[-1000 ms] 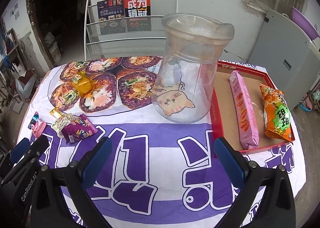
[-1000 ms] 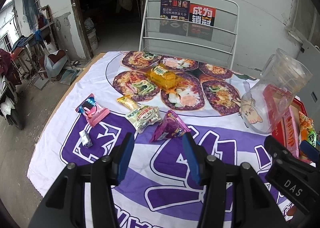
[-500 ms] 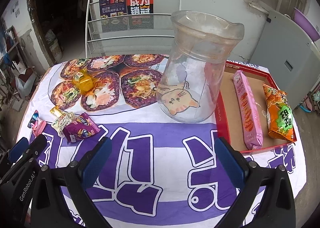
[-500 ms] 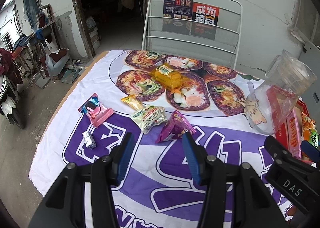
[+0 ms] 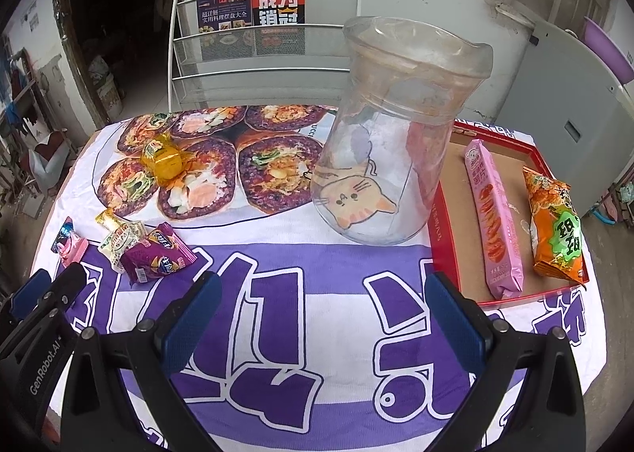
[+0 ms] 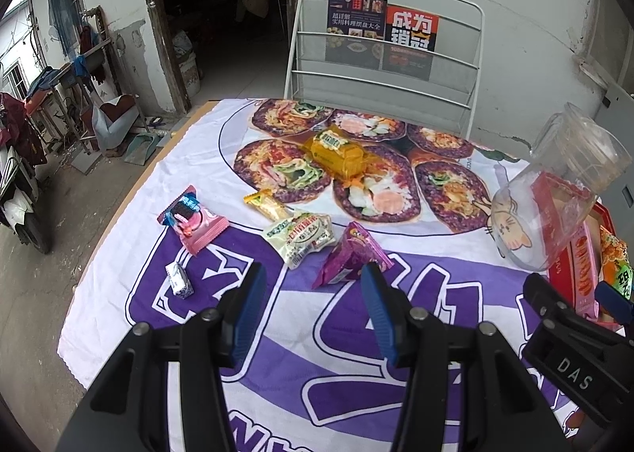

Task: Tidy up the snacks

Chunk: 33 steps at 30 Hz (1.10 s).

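Both pairs of tongs have eased slightly forward since a second ago, so the clear jar [image 5: 400, 142] with its cat drawing looms larger ahead of the left tongs [image 5: 321, 317]. Those hang wide open above the purple-and-white cloth on the tabletop [image 5: 301, 265], gripping nothing. The right tongs [image 6: 311, 307] are also parted and empty, with the purple snack packet [image 6: 348, 253] just beyond their tips. Near it lie a pale green packet [image 6: 301, 236], a pink packet [image 6: 194, 220], a thin yellow bar [image 6: 265, 206], a small white-and-blue sweet [image 6: 178, 279] and a yellow packet [image 6: 340, 152]. Right of the jar, a red tray [image 5: 451, 190] holds a long pink packet [image 5: 493, 214] and an orange bag [image 5: 554, 226].
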Each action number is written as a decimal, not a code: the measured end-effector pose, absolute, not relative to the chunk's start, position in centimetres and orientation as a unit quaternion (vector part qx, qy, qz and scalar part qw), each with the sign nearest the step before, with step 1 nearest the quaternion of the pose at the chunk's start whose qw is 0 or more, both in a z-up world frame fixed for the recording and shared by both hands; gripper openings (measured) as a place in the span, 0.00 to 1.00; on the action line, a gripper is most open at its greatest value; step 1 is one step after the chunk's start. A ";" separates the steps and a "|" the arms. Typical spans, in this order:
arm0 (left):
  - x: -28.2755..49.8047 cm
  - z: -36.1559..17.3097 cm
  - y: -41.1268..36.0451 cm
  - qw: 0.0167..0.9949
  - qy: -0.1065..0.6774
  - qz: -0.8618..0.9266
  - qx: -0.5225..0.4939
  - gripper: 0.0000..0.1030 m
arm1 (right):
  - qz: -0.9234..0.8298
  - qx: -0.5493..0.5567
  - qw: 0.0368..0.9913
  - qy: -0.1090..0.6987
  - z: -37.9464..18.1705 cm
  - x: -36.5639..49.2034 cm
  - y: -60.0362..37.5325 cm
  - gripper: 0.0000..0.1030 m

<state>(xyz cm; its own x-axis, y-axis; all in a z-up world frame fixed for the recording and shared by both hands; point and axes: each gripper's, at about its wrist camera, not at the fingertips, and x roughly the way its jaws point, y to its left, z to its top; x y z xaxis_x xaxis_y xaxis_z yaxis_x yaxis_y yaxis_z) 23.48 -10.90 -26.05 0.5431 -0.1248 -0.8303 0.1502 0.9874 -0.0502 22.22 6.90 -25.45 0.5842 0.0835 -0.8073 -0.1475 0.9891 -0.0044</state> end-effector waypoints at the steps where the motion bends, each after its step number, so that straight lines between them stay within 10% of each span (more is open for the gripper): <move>1: 23.5 -26.1 -10.8 0.878 0.471 -0.078 0.013 1.00 | 0.065 -0.035 0.889 0.451 -25.5 22.2 6.9 0.48; 33: 24.4 -28.9 -10.1 0.871 0.486 -0.072 0.004 1.00 | 0.071 -0.036 0.888 0.453 -26.3 22.3 7.9 0.48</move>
<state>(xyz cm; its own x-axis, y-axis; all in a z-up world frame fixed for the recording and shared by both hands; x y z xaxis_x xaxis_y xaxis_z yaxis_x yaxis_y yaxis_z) 24.36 -10.13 -28.92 0.5166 -0.1212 -0.8476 0.1283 0.9897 -0.0633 22.33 7.87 -26.34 0.5800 0.0926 -0.8094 -0.1586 0.9873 -0.0006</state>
